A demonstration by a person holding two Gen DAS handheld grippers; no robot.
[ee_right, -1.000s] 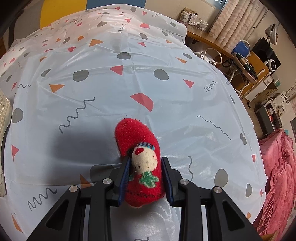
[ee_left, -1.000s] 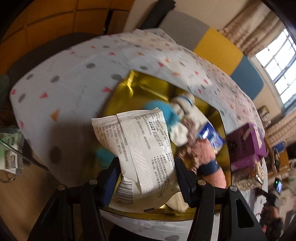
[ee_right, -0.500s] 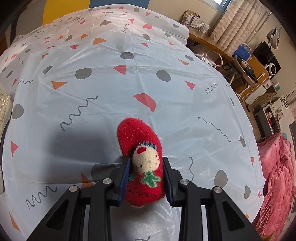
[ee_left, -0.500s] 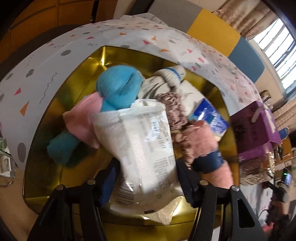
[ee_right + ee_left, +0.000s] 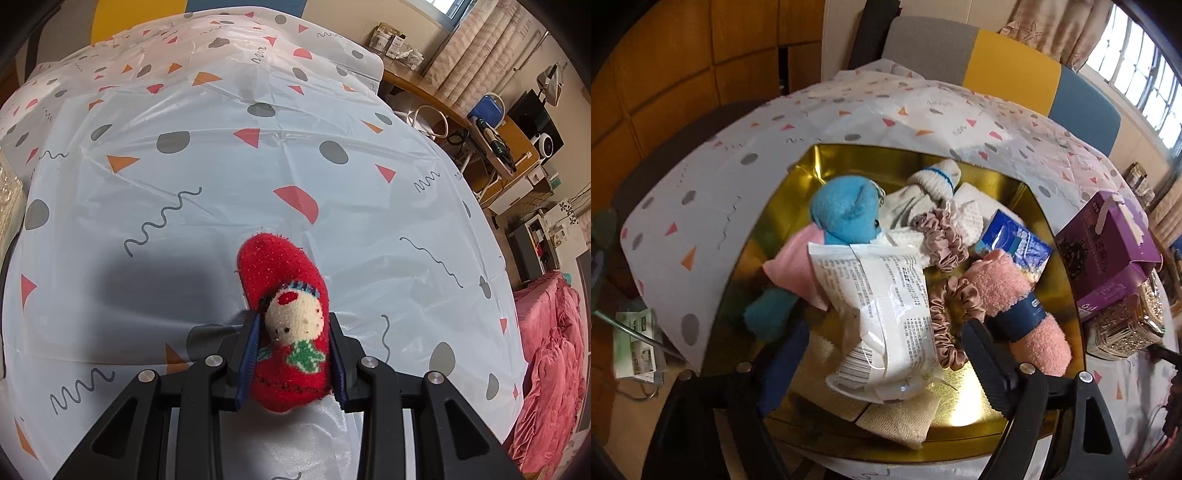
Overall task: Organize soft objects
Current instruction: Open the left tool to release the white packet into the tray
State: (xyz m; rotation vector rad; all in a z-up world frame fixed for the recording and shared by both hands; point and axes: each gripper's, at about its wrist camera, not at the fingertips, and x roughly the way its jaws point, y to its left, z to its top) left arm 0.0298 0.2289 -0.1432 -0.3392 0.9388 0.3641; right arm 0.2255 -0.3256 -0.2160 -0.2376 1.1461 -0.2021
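In the left wrist view a gold tray (image 5: 1045,236) holds a pile of soft things: a blue sock (image 5: 846,210), a white sock (image 5: 931,181), pink scrunchies (image 5: 942,240), a pink sock with a navy band (image 5: 1019,302) and a blue packet (image 5: 1015,240). A white plastic packet (image 5: 882,314) lies on the pile between the fingers of my left gripper (image 5: 882,354), whose jaws stand wide apart and clear of it. In the right wrist view my right gripper (image 5: 293,347) is shut on a red snowman sock (image 5: 284,291) over the patterned tablecloth (image 5: 221,166).
A purple box (image 5: 1108,254) and a glittery gold container (image 5: 1126,325) stand right of the tray. A multicoloured chair back (image 5: 1008,70) stands behind the table. In the right wrist view a cluttered desk (image 5: 495,140) and pink bedding (image 5: 550,365) lie past the table's right edge.
My left gripper has opened and let the white packet down onto the pile in the gold tray, and has drawn back a little. My right gripper still holds the red sock, nearly unmoved.
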